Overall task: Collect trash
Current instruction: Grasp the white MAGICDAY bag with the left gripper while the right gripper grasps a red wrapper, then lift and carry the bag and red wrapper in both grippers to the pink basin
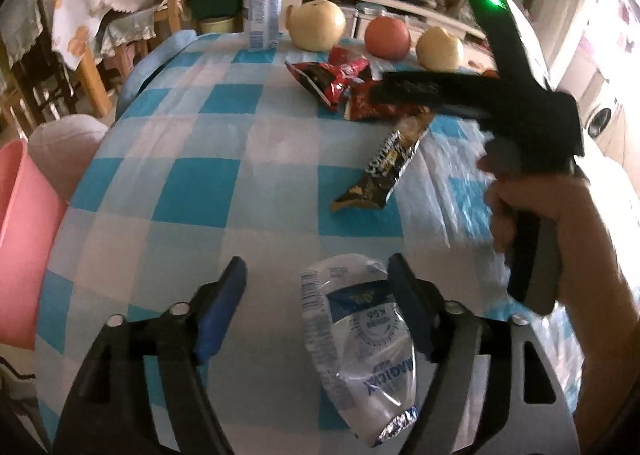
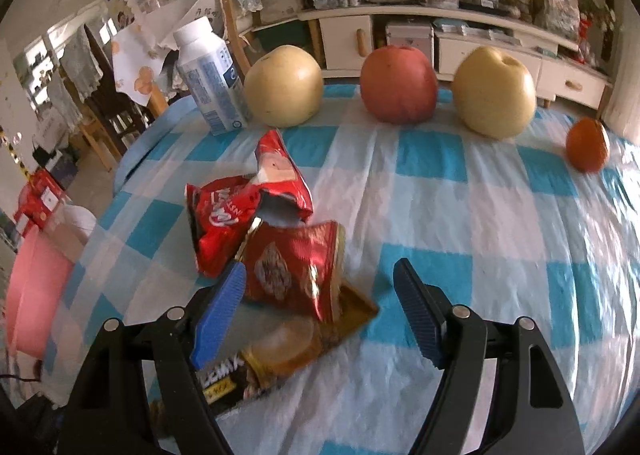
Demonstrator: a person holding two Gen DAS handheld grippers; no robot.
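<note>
Trash is scattered on the checked desk (image 1: 192, 191). A white wrapper (image 1: 360, 339) lies between the spread fingers of the left claw (image 1: 316, 307), against its right finger, ungripped. Red wrappers (image 2: 256, 223) and a brown wrapper (image 2: 288, 347) are seen just ahead of and under the released right claw (image 2: 320, 307) (its left finger overlaps them). Fruit (image 2: 398, 85) and a bottle (image 2: 210, 79) stand behind; a pink bin (image 1: 20, 239) is at the left.

Right claw (image 1: 404, 89) hides red wrappers (image 1: 340, 79).
</note>
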